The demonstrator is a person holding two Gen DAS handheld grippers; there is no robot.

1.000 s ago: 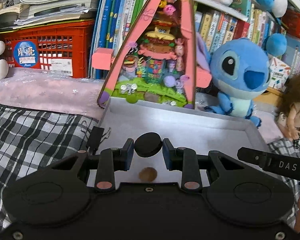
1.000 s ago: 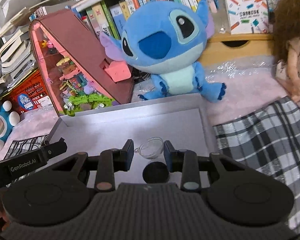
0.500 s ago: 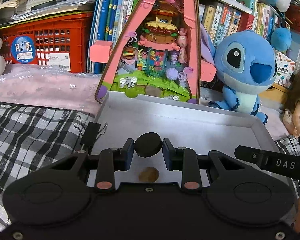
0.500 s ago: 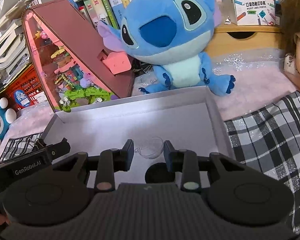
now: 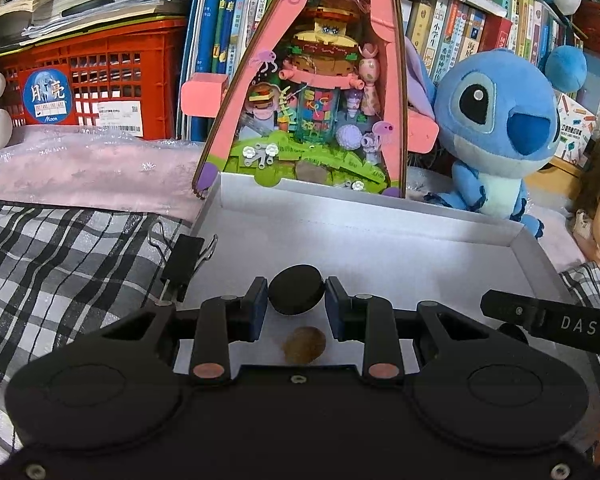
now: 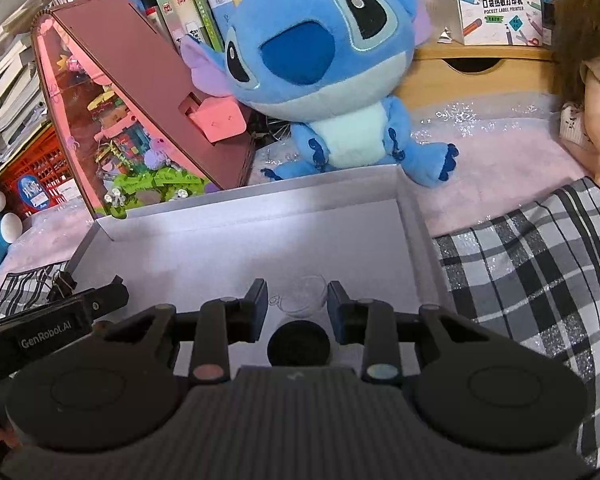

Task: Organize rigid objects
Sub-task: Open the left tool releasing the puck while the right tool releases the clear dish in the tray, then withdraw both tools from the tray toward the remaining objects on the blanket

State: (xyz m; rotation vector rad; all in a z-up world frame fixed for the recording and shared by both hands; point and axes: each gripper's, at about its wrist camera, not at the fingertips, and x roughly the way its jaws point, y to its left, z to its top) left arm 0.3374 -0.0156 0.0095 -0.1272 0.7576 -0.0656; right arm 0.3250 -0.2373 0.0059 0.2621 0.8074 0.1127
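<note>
- Right now your left gripper (image 5: 296, 295) has its jaws closed on a black round disc (image 5: 296, 294); both pads press its sides and it sits tilted between them, above the floor of the white tray (image 5: 380, 240).
- Below that disc, on the tray floor close to the gripper body, lies a small brown round piece (image 5: 303, 345), apart from the fingers.
- Your right gripper (image 6: 298, 301) grips a small clear plastic cup-like piece (image 6: 300, 300) between narrow jaws; the pads meet its sides, though its see-through edges make the exact contact hard to read.
- Just under the clear piece, in the right wrist view, a black round object (image 6: 299, 345) shows low in the tray (image 6: 416, 220); whether it rests on the floor or is the disc in your other gripper, you cannot tell.
- A black binder clip (image 5: 182, 258) lies at the tray's left edge, partly on the checked cloth (image 5: 60, 264).
- Both grippers point down into the near part of the tray; the far half of its floor is bare.
- Behind the tray stand a pink triangular display house (image 5: 320, 92) filled with brick figures, and a blue plush toy (image 5: 496, 136) just beside it.
- A doll (image 6: 592, 76) sits at the right, and a red crate (image 5: 96, 76) stands at the left under stacked papers.
</note>
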